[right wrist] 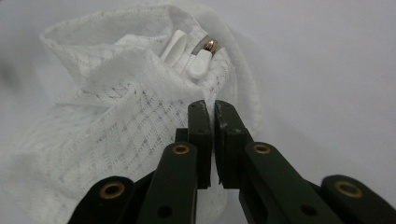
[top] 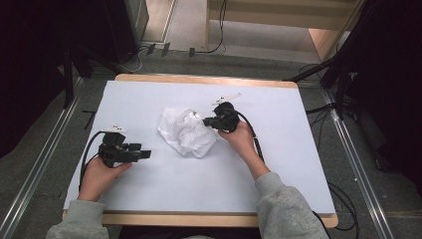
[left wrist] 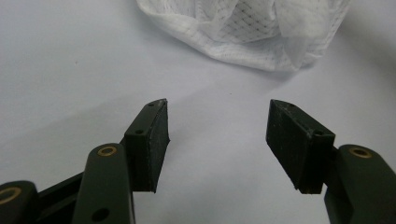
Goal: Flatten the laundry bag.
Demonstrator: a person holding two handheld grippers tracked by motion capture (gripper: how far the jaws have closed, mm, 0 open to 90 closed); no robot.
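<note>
**Now pinching the mesh bag at its zipper edge**

Here the right gripper has its jaws pressed together on a fold of the white mesh bag, which lies crumpled near the middle of the white table. In the right gripper view a thin edge of the netting sits between the two black pads, just below the white zipper pull and its small metal slider. The left gripper rests at the near left of the table, well apart from the bag, its jaws spread with nothing between them.

The step in hand looks like taking hold of the bag to straighten it or work the zipper. To do it well, I would keep the pinch firm but lift slowly, since netting this thin can slip out or bunch. The grip appears to catch only a narrow fold, so a sideways tug could lose it. Bringing the left gripper across to hold the opposite edge would likely steady the cloth before any pull on the zipper.
</note>
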